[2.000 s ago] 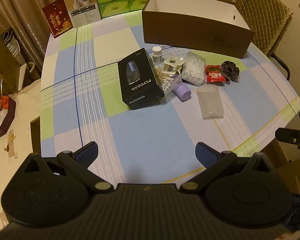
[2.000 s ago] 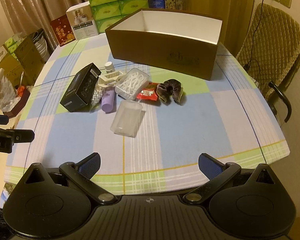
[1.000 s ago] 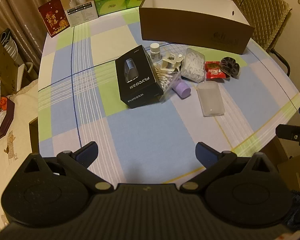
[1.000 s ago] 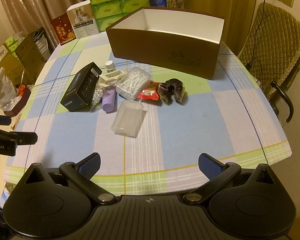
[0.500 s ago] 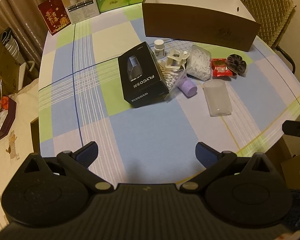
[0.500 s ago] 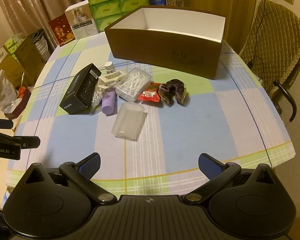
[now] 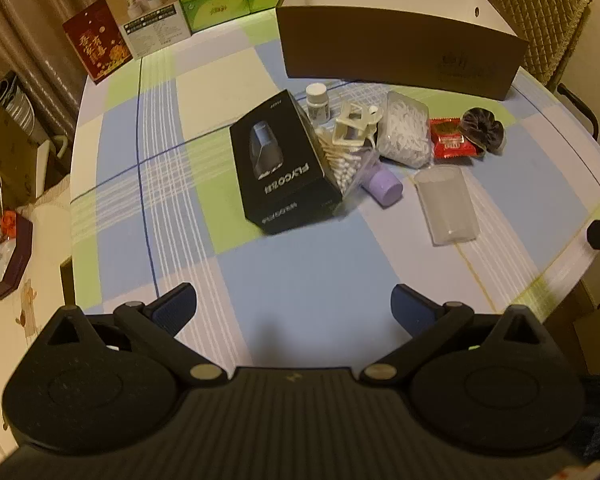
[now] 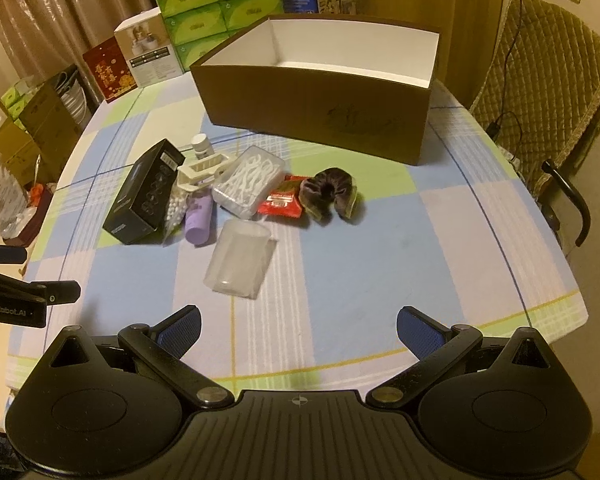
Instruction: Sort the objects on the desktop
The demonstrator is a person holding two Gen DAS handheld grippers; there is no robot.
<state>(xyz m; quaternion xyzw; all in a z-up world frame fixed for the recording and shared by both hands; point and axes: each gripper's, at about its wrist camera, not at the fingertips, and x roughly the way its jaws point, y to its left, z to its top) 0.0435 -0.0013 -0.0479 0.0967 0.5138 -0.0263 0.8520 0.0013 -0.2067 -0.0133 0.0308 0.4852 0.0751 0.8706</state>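
Note:
A cluster of small items lies mid-table: a black shaver box, a cotton swab bag, a purple bottle, a small white bottle, a clear box of floss picks, a red packet, a dark scrunchie and a clear plastic cup on its side. Behind them stands an open brown box. My left gripper and right gripper are open, empty, near the table's front edge.
The checked tablecloth covers the table. Green tissue boxes, a white carton and a red box stand at the far edge. A quilted chair is at the right. Cardboard boxes sit left of the table.
Both grippers have moved a little forward toward the cluster of items, which now looks closer. They stay open and empty, and nothing on the table has moved.

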